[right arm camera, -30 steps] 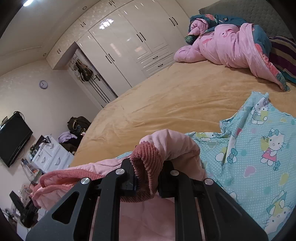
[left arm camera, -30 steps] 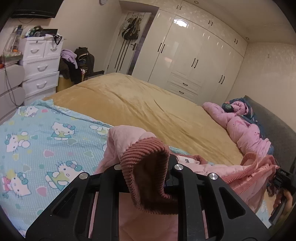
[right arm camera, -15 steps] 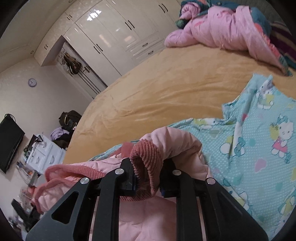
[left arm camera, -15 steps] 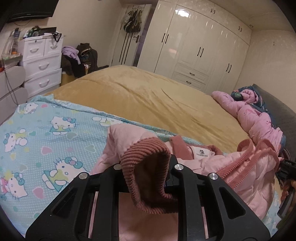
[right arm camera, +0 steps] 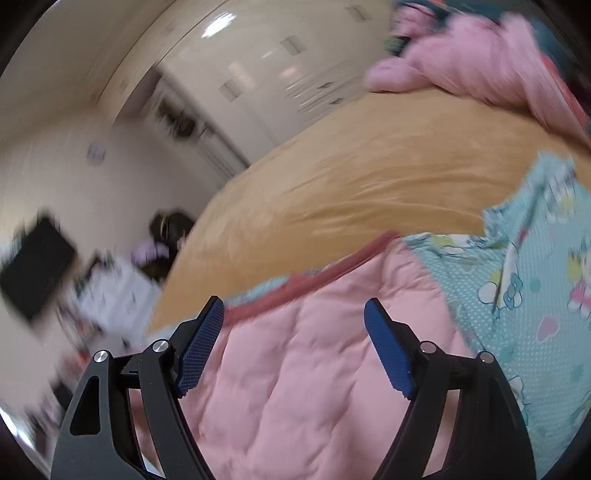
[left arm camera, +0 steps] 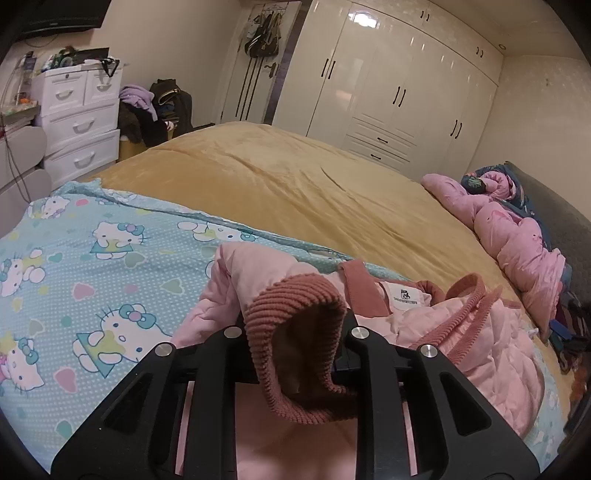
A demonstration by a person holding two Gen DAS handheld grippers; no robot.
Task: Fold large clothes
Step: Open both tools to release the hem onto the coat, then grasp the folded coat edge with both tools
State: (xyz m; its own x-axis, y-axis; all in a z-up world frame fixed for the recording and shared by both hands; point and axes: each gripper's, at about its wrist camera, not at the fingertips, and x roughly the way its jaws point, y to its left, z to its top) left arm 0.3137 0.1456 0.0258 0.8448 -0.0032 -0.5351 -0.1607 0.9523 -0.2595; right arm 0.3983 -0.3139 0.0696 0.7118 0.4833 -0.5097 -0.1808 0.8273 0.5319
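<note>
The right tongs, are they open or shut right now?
Open and still opening: the right tongs show both blue pads apart, nothing pinched, the pink jacket lying beneath.

You are facing a bed point(left arm camera: 288, 192) covered with a mustard-yellow blanket, with a cartoon-cat print sheet point(left arm camera: 92, 266) in pale blue laid over its near end and a rumpled pink duvet point(left arm camera: 509, 236) bunched against the dark grey headboard point(left arm camera: 565, 221). Behind the bed you have a glossy white built-in wardrobe point(left arm camera: 391, 92) with dark handles that reflects a ceiling light, and bags hang on the door point(left arm camera: 258, 48) beside it. At your left stands a white chest of drawers point(left arm camera: 77, 125) with clutter on top, a heap of dark and lilac clothes point(left arm camera: 155, 110) next to it, and a black television point(left arm camera: 62, 16) on the cream wall above.
</note>
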